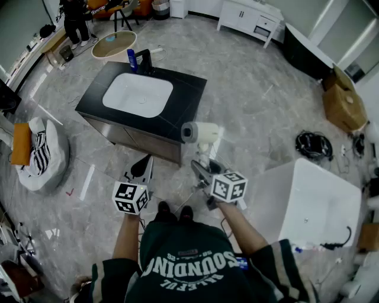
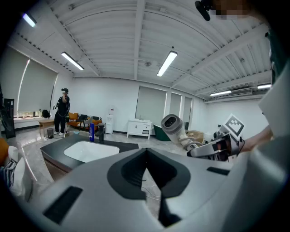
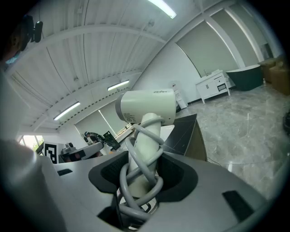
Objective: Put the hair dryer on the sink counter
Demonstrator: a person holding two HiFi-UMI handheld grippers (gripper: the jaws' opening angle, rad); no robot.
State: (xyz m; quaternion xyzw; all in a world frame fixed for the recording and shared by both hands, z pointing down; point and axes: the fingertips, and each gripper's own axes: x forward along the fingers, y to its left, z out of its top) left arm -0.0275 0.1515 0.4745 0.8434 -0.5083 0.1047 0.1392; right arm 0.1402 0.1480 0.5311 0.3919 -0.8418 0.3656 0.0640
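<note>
A white tub (image 1: 272, 201), cardboard boxes (image 1: 343, 102) and a white cabinet (image 1: 247, 16) stand apart.

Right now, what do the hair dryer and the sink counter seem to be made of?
The hair dryer: probably plastic, smooth off-white matte shell. Its cord: grey, rubbery-looking coils. The sink counter: black, faintly shiny, perhaps stone or laminate. The basin: white, glossy, likely ceramic.
</note>
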